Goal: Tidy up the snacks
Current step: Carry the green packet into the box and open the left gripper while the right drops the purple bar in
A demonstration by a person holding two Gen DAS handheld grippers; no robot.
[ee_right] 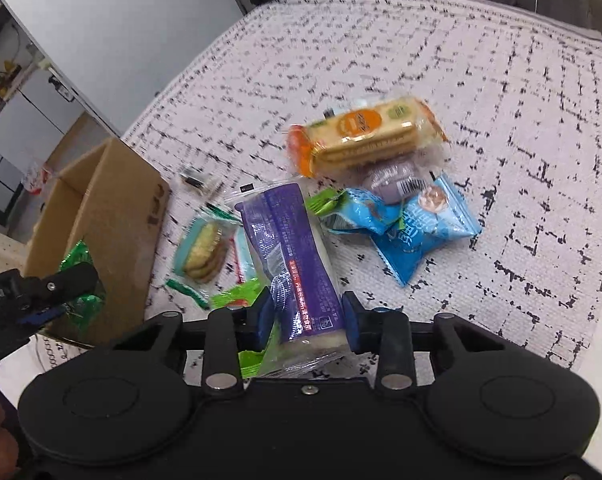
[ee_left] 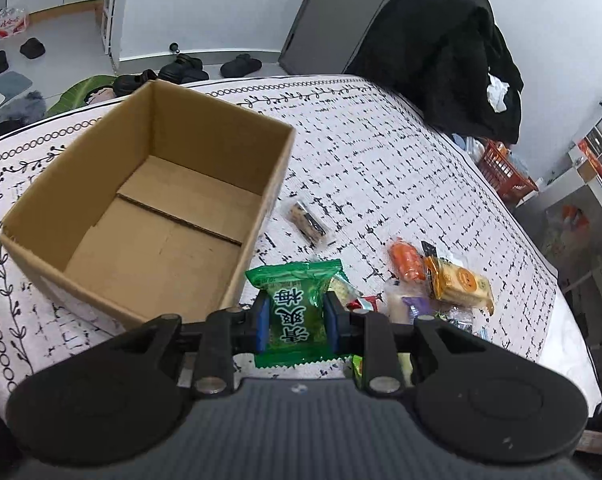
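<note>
Left wrist view: the left tool (ee_left: pixel 296 322) pinches a green plum-candy packet (ee_left: pixel 297 312) between its blue pads; the packet stands upright in the grip, clear of the cloth-covered desk (ee_left: pixel 401 152). Ahead and to the left of the tool sits an open cardboard box (ee_left: pixel 149 200), empty, its near right corner just beside the packet. Directly ahead, beyond the packet, a small clear-wrapped dark bar (ee_left: pixel 308 224) lies alone on the cloth. To the right of the tool is a snack heap: an orange sausage-shaped packet (ee_left: pixel 407 260), a cracker pack with orange label (ee_left: pixel 461 282), and smaller wrappers partly hidden behind the tool's right finger. A dark garment (ee_left: pixel 441 52) hangs at the far edge of the desk; a red basket (ee_left: pixel 505 174) stands on the floor beyond.

Right wrist view: the right tool (ee_right: pixel 307 316) is closed on a long purple-and-white wrapped roll (ee_right: pixel 297 264), whose far end points away from the tool. No earlier state is shown. Left of the roll lies a teal sandwich-biscuit pack (ee_right: pixel 203 250); green wrappers (ee_right: pixel 241 294) lie under the left finger. Ahead to the right are two blue pouches (ee_right: pixel 413 232), a pale purple packet (ee_right: pixel 397 182) and the cracker pack (ee_right: pixel 365 136), blurred. At far left, the cardboard box (ee_right: pixel 113 216) and the left tool (ee_right: pixel 67 294) with its green packet.
</note>
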